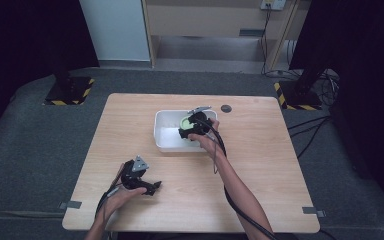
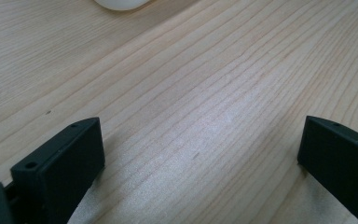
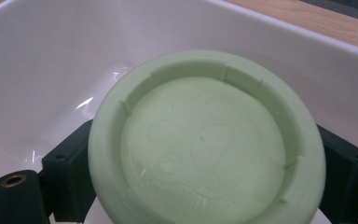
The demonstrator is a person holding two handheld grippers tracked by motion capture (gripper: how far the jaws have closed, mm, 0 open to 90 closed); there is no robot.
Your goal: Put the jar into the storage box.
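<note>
Right gripper clamping a pale green lid inside the white tub, left gripper at seven o'clock, jaws wide apart (nothing held), resting on the wooden table

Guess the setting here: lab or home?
Likely a lab recording rig: a lone wooden table on grey carpet, black curtains around it, hazard-striped stand bases and loose cables on the floor.
</note>
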